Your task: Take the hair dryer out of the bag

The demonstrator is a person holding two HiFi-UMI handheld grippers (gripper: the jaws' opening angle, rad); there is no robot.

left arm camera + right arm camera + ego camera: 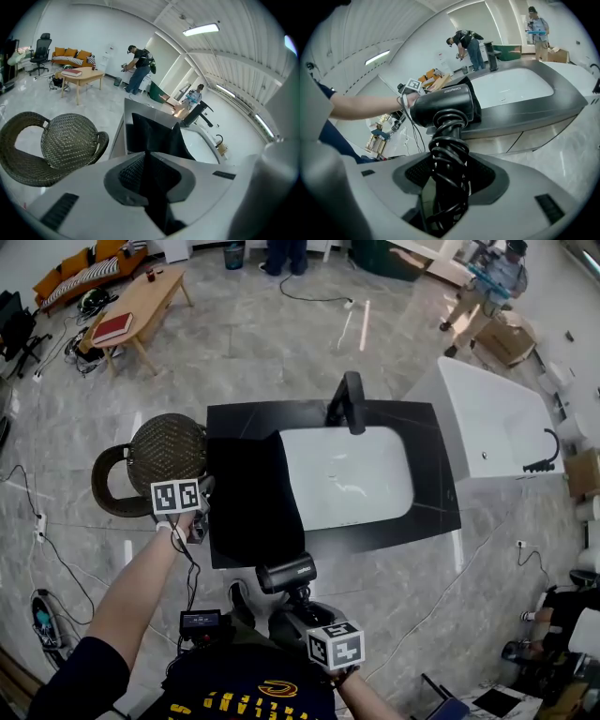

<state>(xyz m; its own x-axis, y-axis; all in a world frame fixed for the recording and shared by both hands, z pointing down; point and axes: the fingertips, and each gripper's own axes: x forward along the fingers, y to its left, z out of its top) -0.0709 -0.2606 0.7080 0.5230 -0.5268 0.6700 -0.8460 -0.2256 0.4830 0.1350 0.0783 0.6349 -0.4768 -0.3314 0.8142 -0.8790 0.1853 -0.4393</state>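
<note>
In the head view the bag (251, 498) lies flat on the left part of the black counter (433, 474), beside the white sink (352, 476). The left gripper (149, 161), at centre left, has its jaws pressed together on a fold of the bag's cloth. The hair dryer (287, 574) is out of the bag, at lower centre below the counter's near edge. The right gripper (447, 176) pinches its cord-wrapped handle, barrel uppermost. A wicker chair (167, 454) stands left of the counter
</note>
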